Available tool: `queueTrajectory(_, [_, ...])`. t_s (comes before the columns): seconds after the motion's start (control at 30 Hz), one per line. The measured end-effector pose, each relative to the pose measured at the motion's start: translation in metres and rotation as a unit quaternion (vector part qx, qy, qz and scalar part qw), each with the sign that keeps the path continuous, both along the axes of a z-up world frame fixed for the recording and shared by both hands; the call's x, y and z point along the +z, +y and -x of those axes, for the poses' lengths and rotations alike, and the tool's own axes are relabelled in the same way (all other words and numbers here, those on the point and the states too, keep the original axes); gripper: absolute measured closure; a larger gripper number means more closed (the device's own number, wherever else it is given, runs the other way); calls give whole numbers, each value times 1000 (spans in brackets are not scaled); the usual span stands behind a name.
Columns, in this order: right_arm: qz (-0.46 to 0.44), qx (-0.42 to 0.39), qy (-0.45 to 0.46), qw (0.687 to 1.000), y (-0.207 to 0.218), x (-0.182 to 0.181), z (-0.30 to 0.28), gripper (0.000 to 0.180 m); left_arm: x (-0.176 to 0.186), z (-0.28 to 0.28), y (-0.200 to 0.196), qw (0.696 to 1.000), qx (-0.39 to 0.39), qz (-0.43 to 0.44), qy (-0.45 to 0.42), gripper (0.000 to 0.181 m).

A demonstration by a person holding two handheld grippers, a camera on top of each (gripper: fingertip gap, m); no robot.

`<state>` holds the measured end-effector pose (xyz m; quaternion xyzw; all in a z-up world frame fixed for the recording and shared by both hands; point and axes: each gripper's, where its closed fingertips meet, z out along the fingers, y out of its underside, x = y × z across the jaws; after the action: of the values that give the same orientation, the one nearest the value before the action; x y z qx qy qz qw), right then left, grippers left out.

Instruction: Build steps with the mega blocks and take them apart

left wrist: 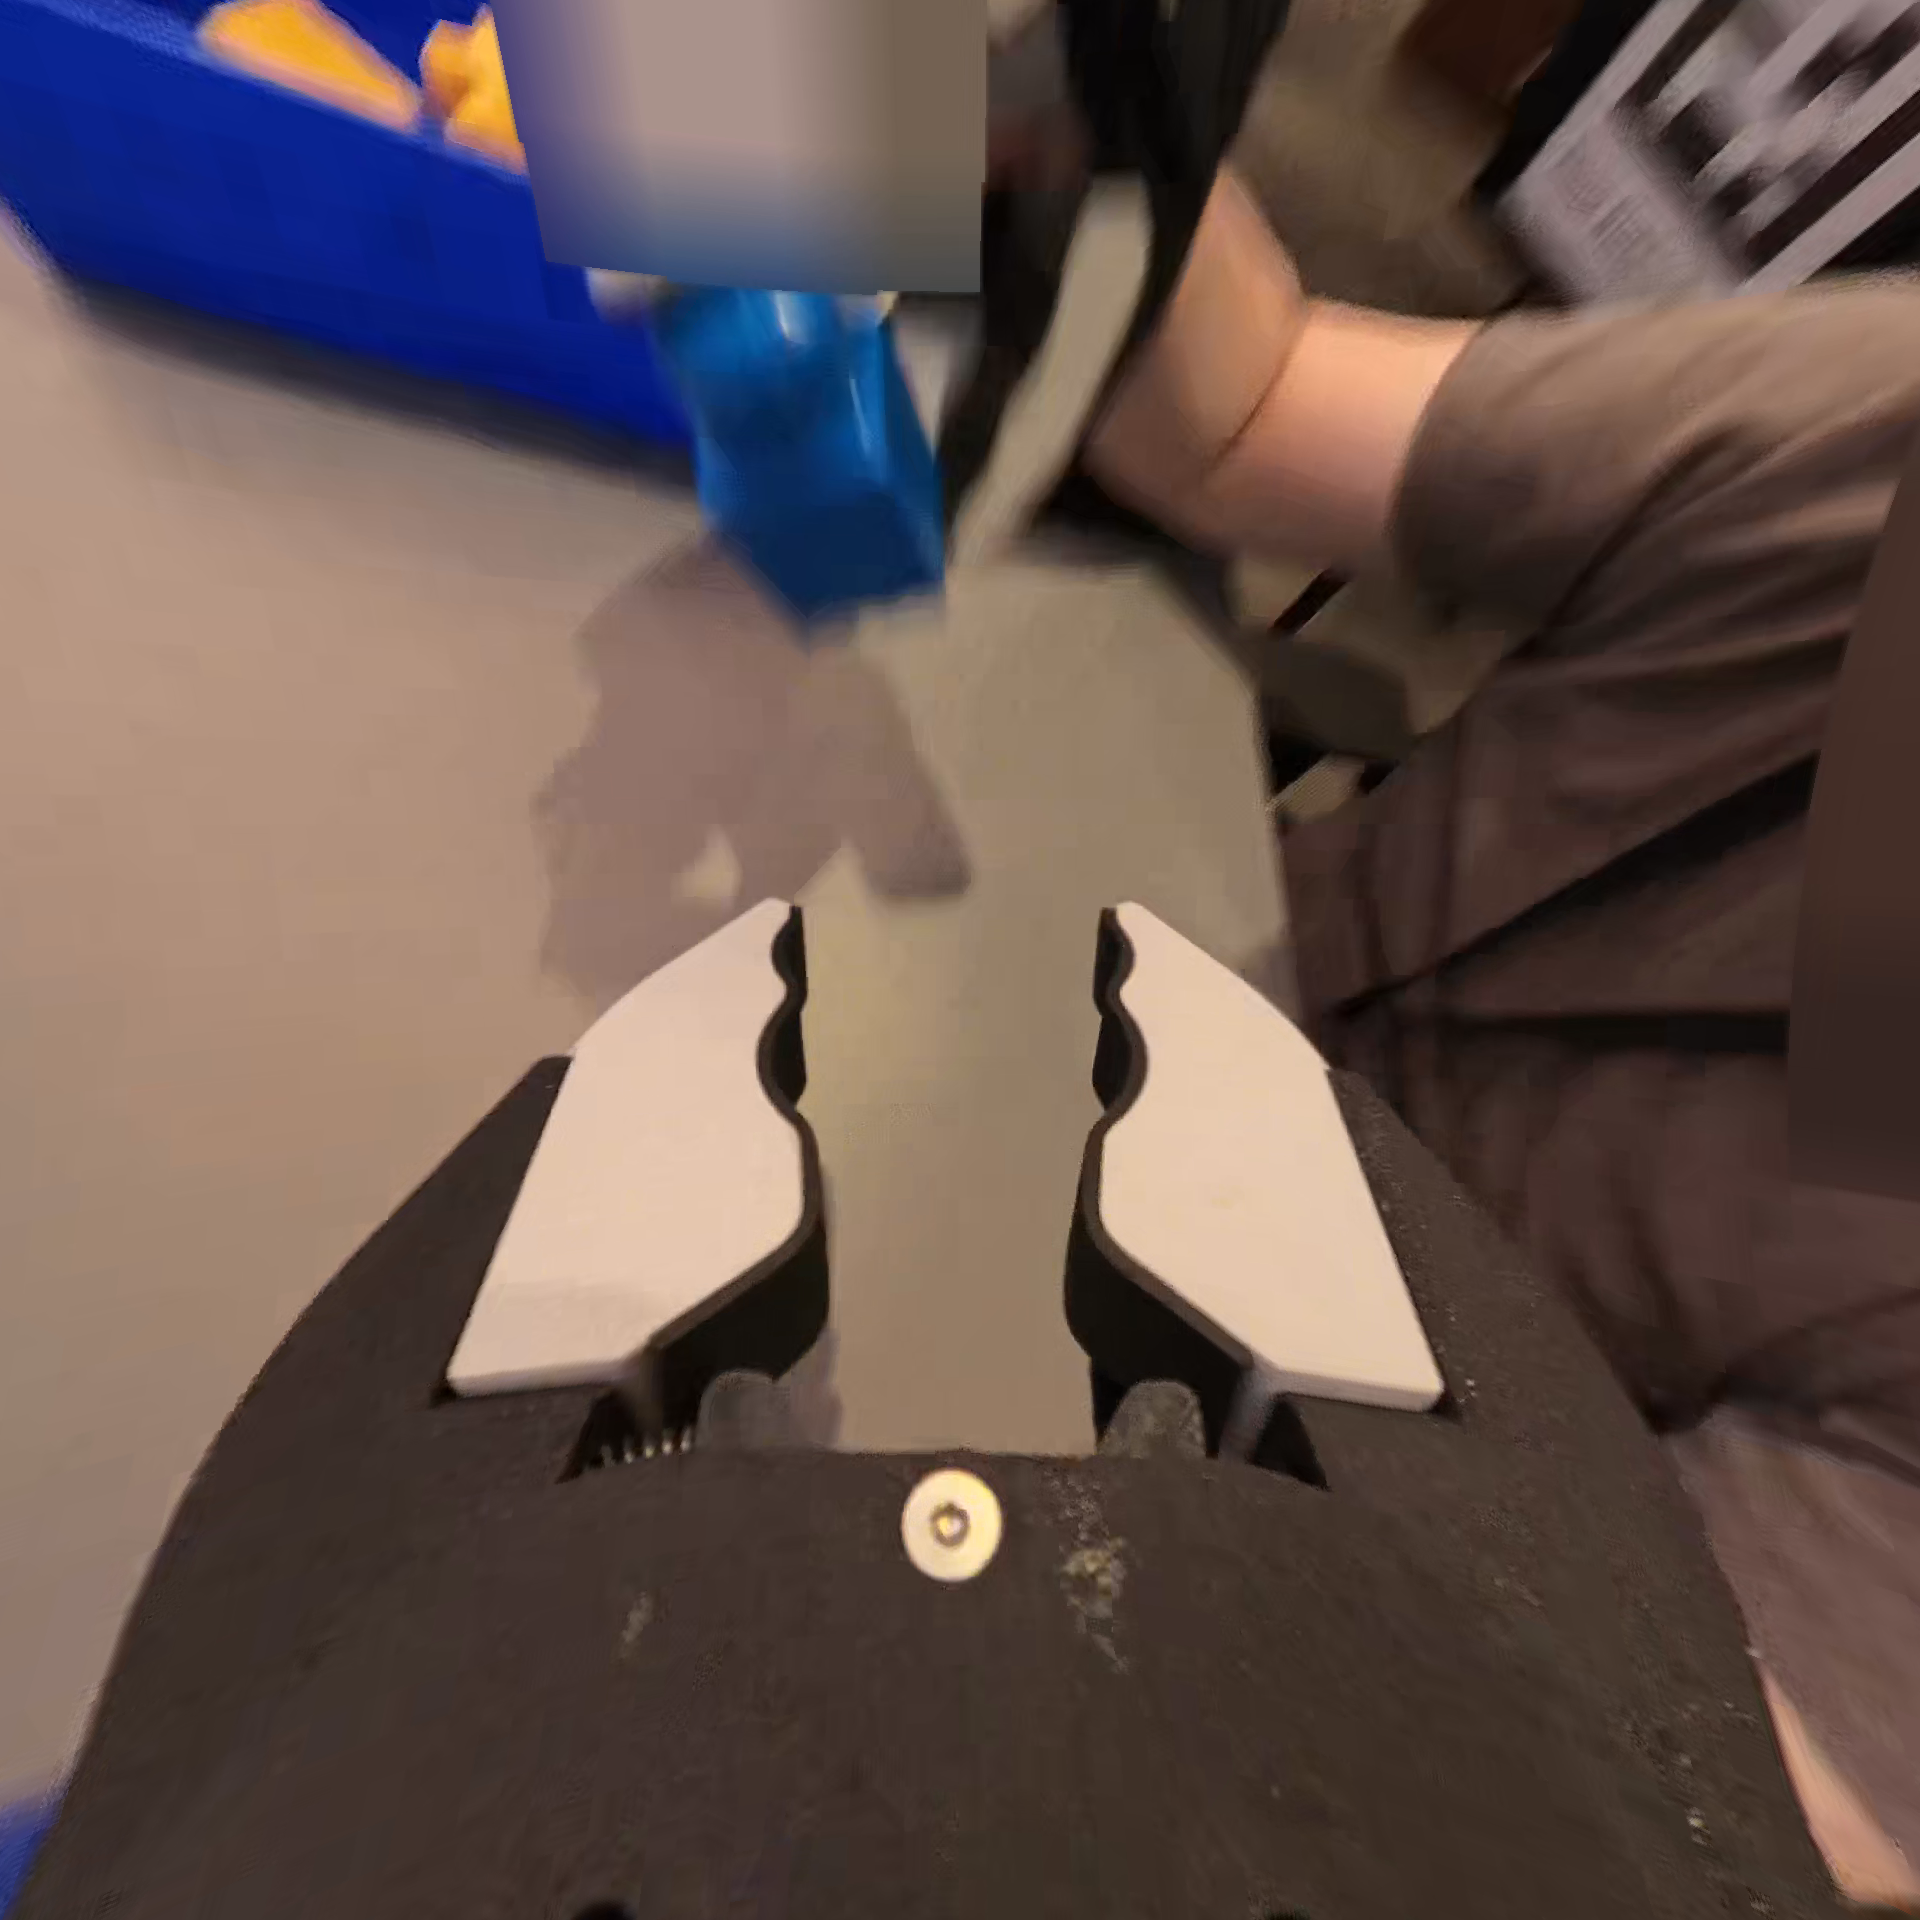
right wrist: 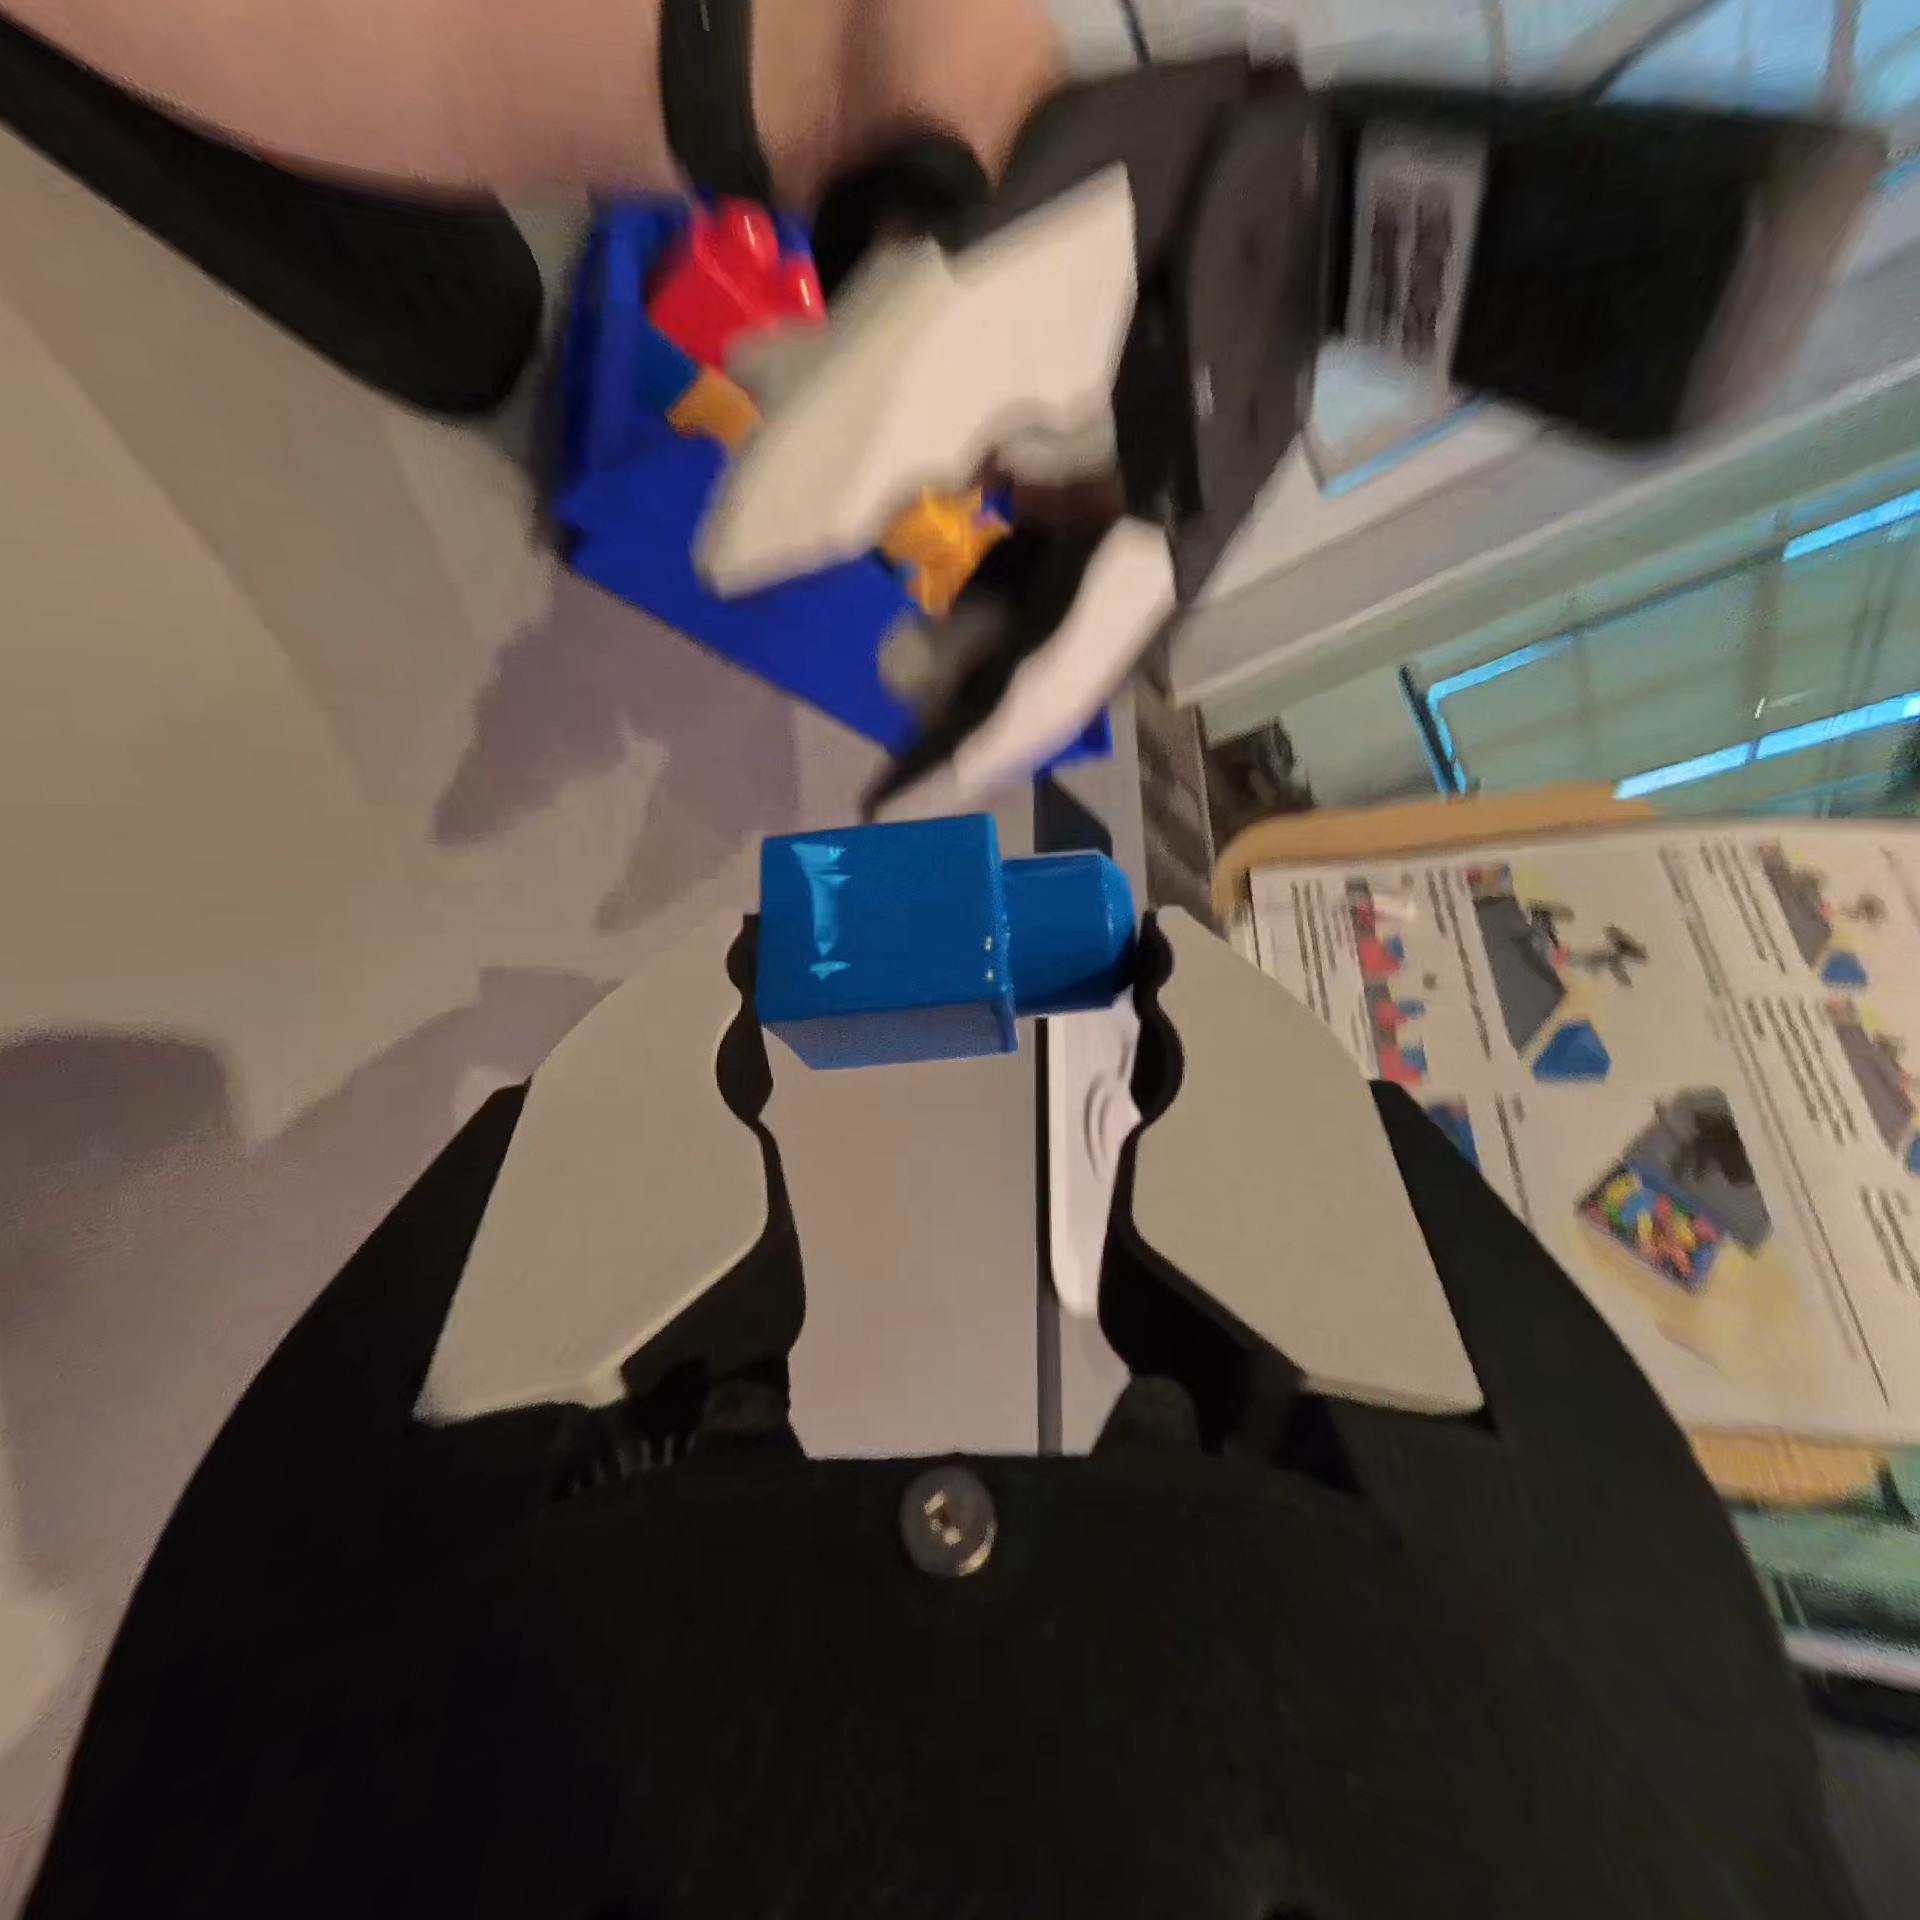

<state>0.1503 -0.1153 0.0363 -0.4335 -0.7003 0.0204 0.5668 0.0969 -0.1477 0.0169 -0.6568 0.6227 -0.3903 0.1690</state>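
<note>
At the centre of the right wrist frame, the right gripper (right wrist: 945, 971) pinches a glossy blue plastic single-stud block (right wrist: 899, 951) lying sideways, stud toward frame right, while the empty left gripper (left wrist: 951, 940), half open, faces it nearby.

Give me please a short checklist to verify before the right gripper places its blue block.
1. Block held: ok. The right gripper has the blue block between the tips of its jaws, stud pointing sideways to the right.
2. Firm hold: cannot tell. One tip presses on the stud end only.
3. Left gripper free: ok. Its jaws are open with nothing between them.
4. Grippers apart: ok, but close. In the right wrist view the left gripper sits just beyond the block, in front of the blue bin.
5. Structure to place on: cannot tell. No built steps show on the grey table.
6. Sharp view: not ok. The backgrounds of both views are blurred.
</note>
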Motion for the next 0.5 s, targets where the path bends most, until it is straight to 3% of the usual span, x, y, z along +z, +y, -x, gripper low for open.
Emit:
queueTrajectory(0.1, [45,-113,-23,992,38,-1,-64,110,-9,71,30,986,82,-114,85,118])
queueTrajectory(0.17, [104,-204,-40,973,64,-14,-121,110,-21,124,38,970,128,-142,147,116])
queueTrajectory(0.33, [239,-419,-68,874,97,-70,-263,110,-47,201,52,933,232,-132,241,115])
queueTrajectory(0.5, [345,-513,-74,782,92,-120,-328,109,-71,197,59,938,195,-115,263,115])
